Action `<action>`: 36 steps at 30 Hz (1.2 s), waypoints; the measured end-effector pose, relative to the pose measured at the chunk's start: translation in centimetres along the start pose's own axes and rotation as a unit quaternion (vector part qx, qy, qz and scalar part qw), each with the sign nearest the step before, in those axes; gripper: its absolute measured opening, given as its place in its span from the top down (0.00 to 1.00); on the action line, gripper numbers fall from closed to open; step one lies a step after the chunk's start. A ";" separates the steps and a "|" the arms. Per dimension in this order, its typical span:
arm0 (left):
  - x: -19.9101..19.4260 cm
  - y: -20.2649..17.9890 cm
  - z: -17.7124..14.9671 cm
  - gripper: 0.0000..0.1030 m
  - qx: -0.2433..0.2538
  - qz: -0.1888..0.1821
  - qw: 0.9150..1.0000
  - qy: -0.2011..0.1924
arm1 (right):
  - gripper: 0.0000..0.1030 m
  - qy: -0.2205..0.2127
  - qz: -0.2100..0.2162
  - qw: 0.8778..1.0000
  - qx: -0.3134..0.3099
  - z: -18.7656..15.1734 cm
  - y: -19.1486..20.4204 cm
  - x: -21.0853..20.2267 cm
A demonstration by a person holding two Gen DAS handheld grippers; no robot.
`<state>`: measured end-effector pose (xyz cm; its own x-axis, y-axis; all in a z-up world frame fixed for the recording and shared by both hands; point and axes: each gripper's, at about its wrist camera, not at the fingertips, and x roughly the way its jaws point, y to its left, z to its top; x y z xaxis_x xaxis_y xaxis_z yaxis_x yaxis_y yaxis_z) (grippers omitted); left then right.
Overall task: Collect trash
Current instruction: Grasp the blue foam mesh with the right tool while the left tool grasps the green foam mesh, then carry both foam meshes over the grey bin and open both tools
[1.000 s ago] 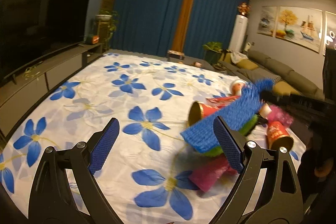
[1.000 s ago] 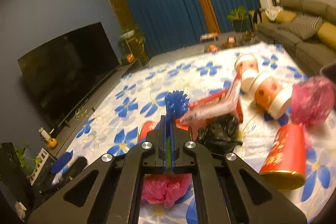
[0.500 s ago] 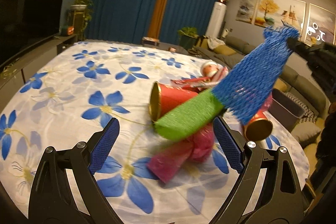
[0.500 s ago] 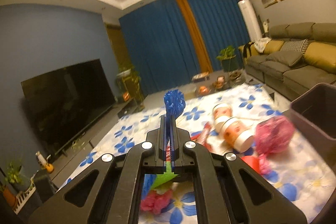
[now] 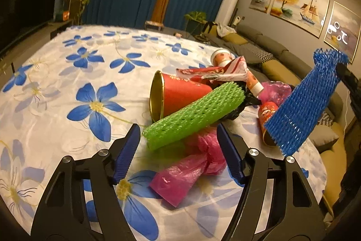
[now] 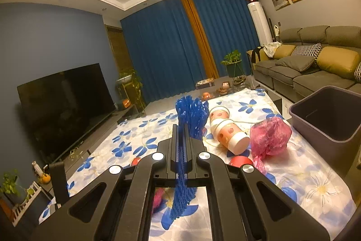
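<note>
My left gripper (image 5: 178,147) hovers low over the trash pile on the flowered tablecloth (image 5: 56,83), its jaws closing. The near end of a green foam net (image 5: 194,114) and a pink plastic bag (image 5: 191,168) lie between its fingers; the pads touch neither. Behind them lie a red cup (image 5: 180,94) with a gold inside, a red wrapper (image 5: 212,73) and a black bag (image 5: 248,98). My right gripper (image 6: 180,128) is shut on a blue foam net (image 6: 191,114), which hangs in the air at the right of the left wrist view (image 5: 304,103).
A grey bin (image 6: 327,114) stands open at the table's right edge. Two paper cups (image 6: 227,134), a pink mesh ball (image 6: 268,137) and another red cup (image 6: 239,160) lie near it. A TV (image 6: 65,105) is on the left, a sofa (image 6: 315,69) on the right.
The right gripper has lifted the blue net up off the pile and to the right, uncovering the green net. The left gripper has come closer to the pile and its jaws have narrowed.
</note>
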<state>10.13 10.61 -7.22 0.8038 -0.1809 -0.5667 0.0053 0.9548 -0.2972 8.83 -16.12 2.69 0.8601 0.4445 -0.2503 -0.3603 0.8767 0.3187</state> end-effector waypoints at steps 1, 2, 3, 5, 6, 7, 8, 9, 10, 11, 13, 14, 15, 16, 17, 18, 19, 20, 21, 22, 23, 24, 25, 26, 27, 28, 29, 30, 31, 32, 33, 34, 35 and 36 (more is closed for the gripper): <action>0.2 0.3 0.1 0.40 -0.002 -0.004 1.000 0.007 | 0.96 0.001 0.000 1.000 0.000 -0.1 -0.1 -0.2; 0.5 0.6 0.1 0.45 -0.006 -0.011 1.000 0.014 | 0.96 0.003 0.000 1.000 0.001 -0.2 0.0 -0.3; 0.6 0.8 0.1 0.48 -0.010 -0.015 1.000 0.019 | 0.96 0.004 -0.001 1.000 0.001 -0.3 -0.1 -0.2; 0.9 1.1 0.0 0.61 -0.018 -0.026 0.999 0.028 | 0.96 0.005 -0.001 1.000 0.002 -0.4 -0.2 -0.2; 1.0 1.2 0.0 0.64 -0.021 -0.031 0.999 0.031 | 0.96 0.006 -0.001 1.000 0.002 -0.4 -0.1 -0.3; 1.0 1.2 -0.1 0.71 -0.021 -0.036 0.999 0.032 | 0.96 0.007 -0.001 1.000 0.002 -0.4 -0.1 -0.3; 1.0 1.1 -0.1 0.79 -0.019 -0.038 0.999 0.032 | 0.96 0.008 -0.002 1.000 0.002 -0.5 0.0 -0.2; 1.0 1.0 -0.1 0.83 -0.017 -0.040 0.999 0.033 | 0.96 0.009 -0.002 1.000 0.002 -0.5 0.1 -0.2; 1.0 0.9 -0.1 0.89 -0.014 -0.042 0.999 0.032 | 0.96 0.010 -0.002 1.000 0.002 -0.6 0.1 -0.2; 0.9 0.7 -0.1 0.91 -0.012 -0.044 0.999 0.029 | 0.96 0.010 -0.002 1.000 0.001 -0.6 0.2 -0.2; 0.6 0.6 -0.1 0.93 -0.012 -0.050 0.998 0.025 | 0.96 0.011 -0.002 1.000 0.001 -0.6 0.3 -0.3; 0.3 0.4 -0.1 0.94 -0.013 -0.053 0.998 0.021 | 0.96 0.011 -0.002 1.000 0.001 -0.6 0.3 -0.3; 0.0 0.4 -0.1 0.94 -0.013 -0.055 0.998 0.017 | 0.96 0.011 -0.003 1.000 0.000 -0.6 0.3 -0.4; -0.3 0.3 0.0 0.94 -0.015 -0.057 0.998 0.011 | 0.96 0.011 -0.003 1.000 0.000 -0.6 0.3 -0.3; -0.7 0.3 0.1 0.94 -0.018 -0.057 0.998 0.004 | 0.96 0.012 -0.003 1.000 0.000 -0.6 0.3 -0.4; -1.1 0.3 0.2 0.94 -0.020 -0.057 0.998 -0.001 | 0.96 0.012 -0.003 1.000 -0.001 -0.6 0.3 -0.5; -1.6 0.2 0.4 0.94 -0.022 -0.059 0.998 -0.008 | 0.96 0.011 -0.003 1.000 -0.001 -0.6 0.3 -0.6; -2.0 0.2 0.6 0.94 -0.023 -0.060 0.998 -0.015 | 0.96 0.010 -0.003 1.000 -0.001 -0.6 0.3 -0.7; -2.6 0.1 0.8 0.95 -0.023 -0.061 0.998 -0.023 | 0.96 0.009 -0.003 1.000 -0.002 -0.5 0.3 -0.9; -3.3 -0.1 1.1 0.95 -0.021 -0.061 0.997 -0.032 | 0.96 0.008 -0.002 1.000 -0.001 -0.5 0.2 -1.0; -3.7 -0.4 1.3 0.94 -0.018 -0.061 0.997 -0.039 | 0.96 0.008 -0.001 1.000 0.000 -0.4 0.2 -1.2; -4.0 -0.6 1.5 0.94 -0.017 -0.060 0.997 -0.044 | 0.96 0.008 0.001 1.000 0.001 -0.4 0.1 -1.3; -4.5 -0.8 1.7 0.94 -0.016 -0.061 0.997 -0.050 | 0.96 0.007 0.003 1.000 0.003 -0.3 0.0 -1.4; -4.7 -1.0 1.8 0.95 -0.015 -0.062 0.997 -0.052 | 0.96 0.006 0.004 1.000 0.003 -0.3 -0.1 -1.6; -5.0 -1.3 2.0 0.95 -0.014 -0.060 0.997 -0.056 | 0.96 0.006 0.004 1.000 0.003 -0.2 -0.2 -1.7; -5.2 -1.6 2.2 0.95 -0.012 -0.058 0.996 -0.060 | 0.96 0.004 0.004 1.000 0.003 -0.1 -0.2 -1.9; -5.4 -2.0 2.3 0.95 -0.010 -0.056 0.996 -0.064 | 0.96 0.003 0.003 1.000 0.003 0.0 -0.4 -2.2; -5.5 -2.1 2.4 0.95 -0.009 -0.055 0.996 -0.066 | 0.96 0.002 0.003 1.000 0.003 0.1 -0.4 -2.4; -5.6 -2.5 2.6 0.95 -0.008 -0.056 0.996 -0.067 | 0.96 0.001 0.003 1.000 0.004 0.1 -0.5 -2.6; -5.6 -2.9 2.7 0.95 -0.006 -0.057 0.996 -0.068 | 0.96 -0.002 0.003 1.000 0.004 0.2 -0.7 -2.9; -5.6 -3.1 2.7 0.95 -0.004 -0.059 0.996 -0.069 | 0.96 -0.003 0.002 1.000 0.004 0.3 -0.8 -3.1; -5.6 -3.6 2.8 0.95 0.000 -0.062 0.996 -0.069 | 0.96 -0.005 0.001 1.000 0.004 0.4 -1.0 -3.3; -5.6 -4.2 2.9 0.94 0.006 -0.065 0.995 -0.069 | 0.96 -0.007 -0.001 1.000 0.005 0.5 -1.2 -3.7; -5.6 -4.7 2.9 0.95 0.011 -0.068 0.995 -0.069 | 0.96 -0.008 -0.002 1.000 0.005 0.6 -1.4 -3.9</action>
<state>7.33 7.84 -0.50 0.8685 -0.2755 -0.4120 0.1310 0.9294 -0.3452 6.23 -19.20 3.71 0.8676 0.4371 -0.2369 -0.3525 0.8768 0.3270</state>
